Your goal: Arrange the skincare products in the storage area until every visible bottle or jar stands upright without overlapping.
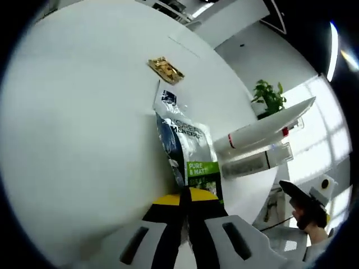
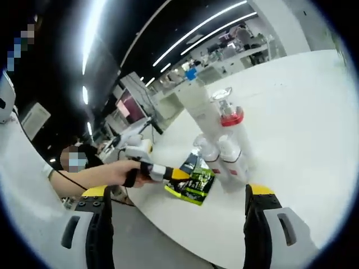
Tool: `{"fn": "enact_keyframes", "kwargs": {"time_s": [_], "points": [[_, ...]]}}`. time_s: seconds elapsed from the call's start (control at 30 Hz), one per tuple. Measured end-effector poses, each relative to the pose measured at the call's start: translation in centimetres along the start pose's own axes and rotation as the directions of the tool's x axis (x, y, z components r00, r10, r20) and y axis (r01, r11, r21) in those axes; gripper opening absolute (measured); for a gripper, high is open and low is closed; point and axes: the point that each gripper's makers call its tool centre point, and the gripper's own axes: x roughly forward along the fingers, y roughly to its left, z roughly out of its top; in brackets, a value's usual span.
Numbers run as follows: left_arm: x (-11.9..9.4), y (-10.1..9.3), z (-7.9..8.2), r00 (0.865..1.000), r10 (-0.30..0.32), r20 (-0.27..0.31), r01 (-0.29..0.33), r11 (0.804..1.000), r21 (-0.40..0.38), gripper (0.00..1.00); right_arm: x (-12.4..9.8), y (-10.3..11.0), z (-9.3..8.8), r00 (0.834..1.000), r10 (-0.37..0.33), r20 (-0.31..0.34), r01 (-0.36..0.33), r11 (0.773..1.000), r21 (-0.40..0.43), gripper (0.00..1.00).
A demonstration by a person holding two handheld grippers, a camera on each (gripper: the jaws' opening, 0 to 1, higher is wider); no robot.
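A dark sachet with a green label [image 1: 182, 140] lies on the white round table [image 1: 84, 112], and my left gripper [image 1: 185, 197] is shut on its near end. Beside it stand a long white bottle [image 1: 263, 129] and a pale clear-topped one [image 1: 252, 163]. In the right gripper view a hand holds the left gripper [image 2: 164, 172] on the same sachet [image 2: 197, 182] at the table's edge. Behind it cluster two small white bottles [image 2: 210, 156] [image 2: 234, 159], a red-collared bottle [image 2: 231, 120] and a tall white bottle [image 2: 196, 101]. My right gripper [image 2: 178, 193] is open, holding nothing, short of the sachet.
A small gold packet [image 1: 166, 69] lies farther out on the table. A potted plant [image 1: 269, 96] stands beyond the table rim. The right gripper [image 1: 307, 203] hovers off the table edge. A person sits at the left, and desks with monitors [image 2: 126, 106] stand behind.
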Motion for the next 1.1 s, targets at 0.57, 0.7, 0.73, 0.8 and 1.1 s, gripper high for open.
{"fn": "enact_keyframes", "kwargs": {"time_s": [0.57, 0.7, 0.73, 0.8, 1.1], "points": [[-0.50, -0.43, -0.32, 0.997, 0.075, -0.035, -0.073, 0.995, 0.066, 0.08, -0.07, 0.08, 0.00, 1.000, -0.002, 0.003, 0.002, 1.000, 0.006, 0.98], [-0.63, -0.61, -0.33, 0.996, 0.083, -0.044, -0.079, 0.993, 0.085, 0.13, -0.10, 0.01, 0.04, 1.000, -0.003, 0.005, 0.003, 1.000, 0.006, 0.98], [-0.64, -0.61, -0.32, 0.995, 0.085, -0.048, -0.081, 0.993, 0.089, 0.14, -0.11, 0.01, 0.04, 1.000, -0.003, 0.005, 0.003, 1.000, 0.006, 0.98], [-0.69, -0.53, -0.18, 0.994, 0.097, -0.049, -0.091, 0.989, 0.113, 0.15, -0.11, 0.00, 0.05, 1.000, -0.002, 0.005, 0.002, 1.000, 0.006, 0.98], [-0.88, -0.90, -0.51, 0.990, 0.116, -0.076, -0.104, 0.984, 0.147, 0.24, -0.02, 0.26, 0.02, 1.000, 0.002, 0.002, -0.002, 1.000, 0.000, 0.98]]}}
